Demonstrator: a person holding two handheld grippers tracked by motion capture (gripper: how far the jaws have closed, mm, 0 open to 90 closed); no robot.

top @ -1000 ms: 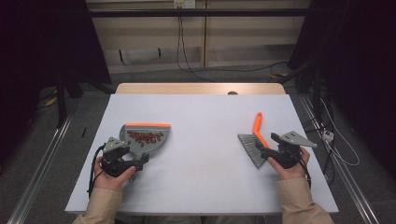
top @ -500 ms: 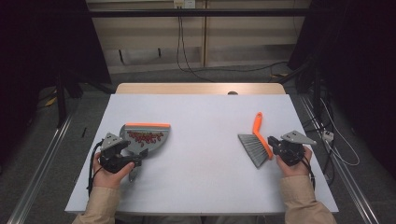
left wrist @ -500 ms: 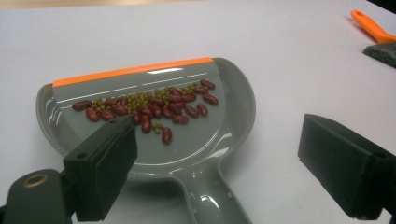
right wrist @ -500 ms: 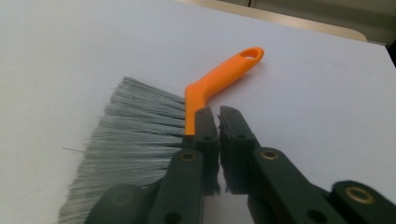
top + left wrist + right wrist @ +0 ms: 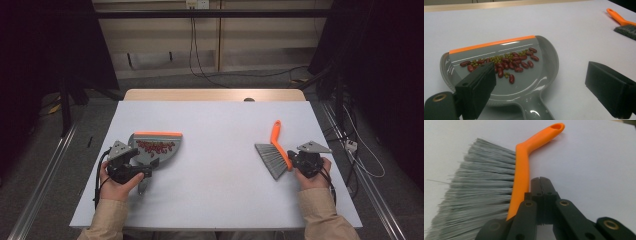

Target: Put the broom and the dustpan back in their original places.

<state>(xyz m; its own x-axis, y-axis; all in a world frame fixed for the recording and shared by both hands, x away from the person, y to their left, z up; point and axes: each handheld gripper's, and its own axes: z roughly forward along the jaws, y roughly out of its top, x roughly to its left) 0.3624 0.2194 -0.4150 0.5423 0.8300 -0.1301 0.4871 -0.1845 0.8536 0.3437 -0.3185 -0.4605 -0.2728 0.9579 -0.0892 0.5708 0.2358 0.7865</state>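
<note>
Fingers, R gripper (image 5: pixel 541 180): pads pressed flat together, nothing pinched between them; jaws have just been closing, empty. Tips sit just beside the brush (image 5: pixel 499 202), right of its orange spine, at most brushing it.

Fingers, L gripper (image 5: pixel 544 92): pads spread wide, one (image 5: pixel 477 87) over the pan's near rim, the other off to the side above bare table; nothing gripped. Dustpan handle runs up between the open jaws, apart from both pads.

Item 1, dustpan (image 5: pixel 167 155): grey w/ orange lip, flat on white table (image 5: pixel 220 200), left side, just ahead of L gripper (image 5: pixel 131 167).

Item 2, beans (image 5: pixel 509 63): red kidney beans plus small green ones, loose in the pan, heaped toward the orange lip.

Item 3, brush (image 5: pixel 274 155): grey bristles, orange handle pointing toward table's far edge, lying flat, right side, just beside R gripper (image 5: pixel 295 161). Well apart from dustpan.
</note>
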